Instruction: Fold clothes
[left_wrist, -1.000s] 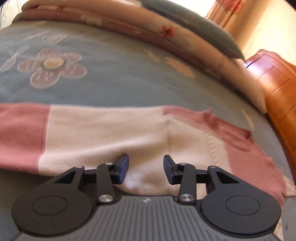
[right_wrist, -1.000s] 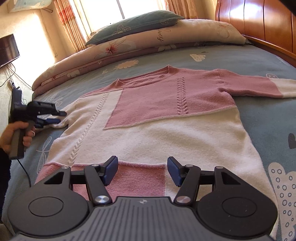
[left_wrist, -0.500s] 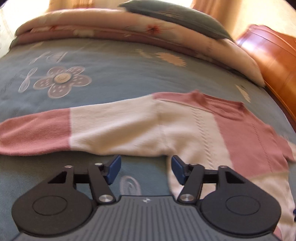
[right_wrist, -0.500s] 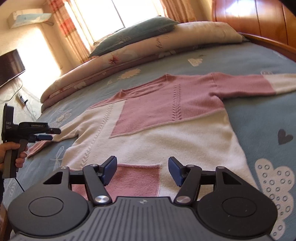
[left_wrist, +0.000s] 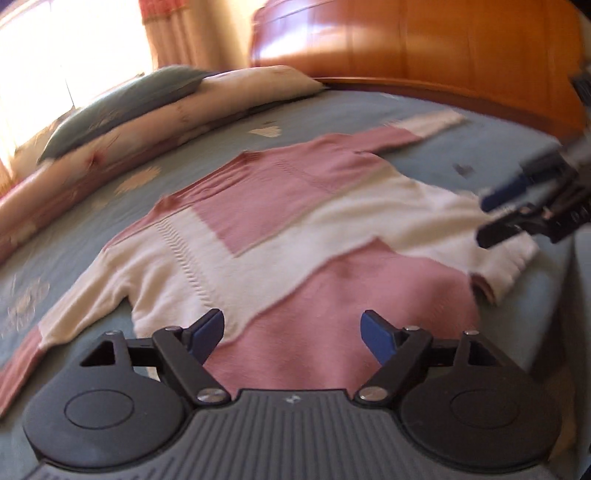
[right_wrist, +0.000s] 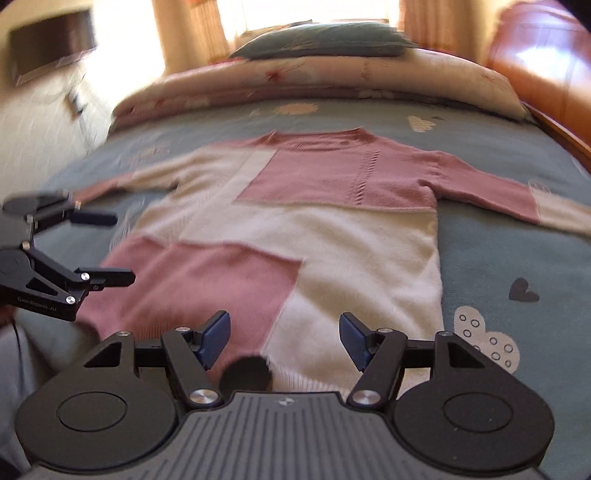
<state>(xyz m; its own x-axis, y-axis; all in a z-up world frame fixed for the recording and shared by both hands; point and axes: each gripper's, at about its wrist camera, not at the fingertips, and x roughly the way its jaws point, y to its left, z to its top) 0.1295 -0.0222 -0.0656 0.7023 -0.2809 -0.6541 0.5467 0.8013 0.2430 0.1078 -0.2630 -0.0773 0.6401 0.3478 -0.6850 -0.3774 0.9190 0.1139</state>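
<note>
- Left gripper (left_wrist: 291, 334): jaws wide apart and opening; nothing gripped. In its own view the blue pads (left_wrist: 207, 332) frame the pink hem panel of the sweater (left_wrist: 295, 206) without pressing on it.
- The same left gripper (right_wrist: 103, 247) shows at the left edge of the right wrist view, fingers spread one above the other, just beside the sweater's lower pink corner. Contact with the fabric cannot be told; view blurred.
- Right gripper (right_wrist: 284, 339): jaws apart and opening, empty. Pads (right_wrist: 354, 339) stand over the sweater's bottom edge, at the seam where the pink panel meets the cream one; no pinch visible.
- The right gripper (left_wrist: 506, 218) appears at the right edge of the left wrist view, blurred, fingers parted, over the cream lower corner of the sweater. Whether it touches is not clear.
- A dark round blob (right_wrist: 245, 373) sits between the right gripper's fingers close to the camera; what it is cannot be told.
- Sweater (right_wrist: 332, 229): laid flat, front up, on the blue patterned bedspread (right_wrist: 517, 258), neckline toward the far bedding, hem toward both grippers. Patchwork of pink and cream blocks.
- Both sleeves are stretched out sideways; each is two-toned, cream then pink on one, pink then cream on the other.
- Beyond the neckline: a rolled floral quilt (right_wrist: 332, 81) with a grey-green pillow (right_wrist: 321, 40) on top.
- Wooden headboard (left_wrist: 406, 40) runs along one side of the bed; bright window and curtains (left_wrist: 166, 33) behind the bedding.
</note>
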